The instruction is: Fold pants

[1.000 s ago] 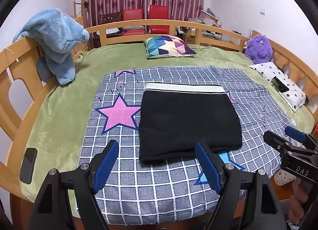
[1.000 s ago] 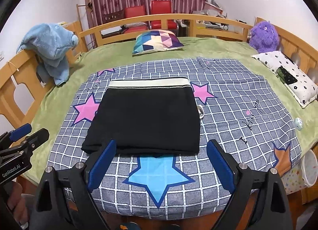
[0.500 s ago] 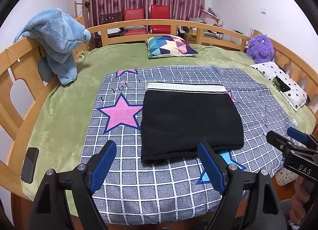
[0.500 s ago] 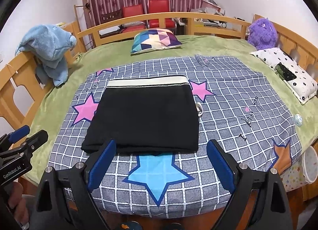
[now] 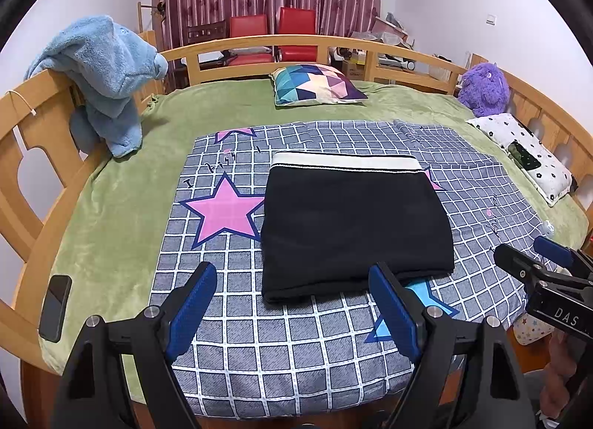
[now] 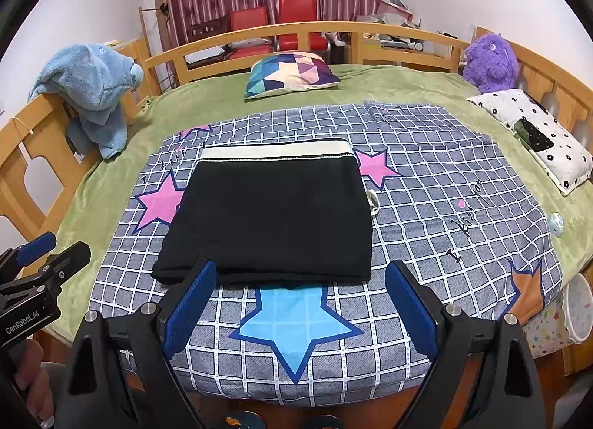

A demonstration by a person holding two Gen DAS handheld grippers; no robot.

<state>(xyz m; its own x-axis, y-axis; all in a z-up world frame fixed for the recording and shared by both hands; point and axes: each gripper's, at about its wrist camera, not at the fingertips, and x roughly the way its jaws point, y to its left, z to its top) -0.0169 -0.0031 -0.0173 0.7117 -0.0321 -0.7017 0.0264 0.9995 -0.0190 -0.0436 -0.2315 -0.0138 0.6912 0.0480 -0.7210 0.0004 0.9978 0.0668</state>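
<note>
Spread over a wooden bed (image 5: 229, 54), a checked quilt (image 5: 296, 347) carries black pants (image 6: 274, 217), folded, soft and limp, best taken at near corners; both the left gripper (image 5: 292, 310) and right gripper (image 6: 300, 310) are held released, empty.

Wooden-railed bed (image 5: 237, 44), green blanket (image 5: 111, 214) over top. On it: grid-print sheet w/ stars (image 5: 281, 340), geometric pillow (image 5: 318, 85) at far end, purple plush (image 5: 481, 89) & dotted pillow (image 5: 526, 152) right, phone (image 5: 55, 307) near left edge. Folded black pants (image 5: 352, 228) on sheet.
</note>
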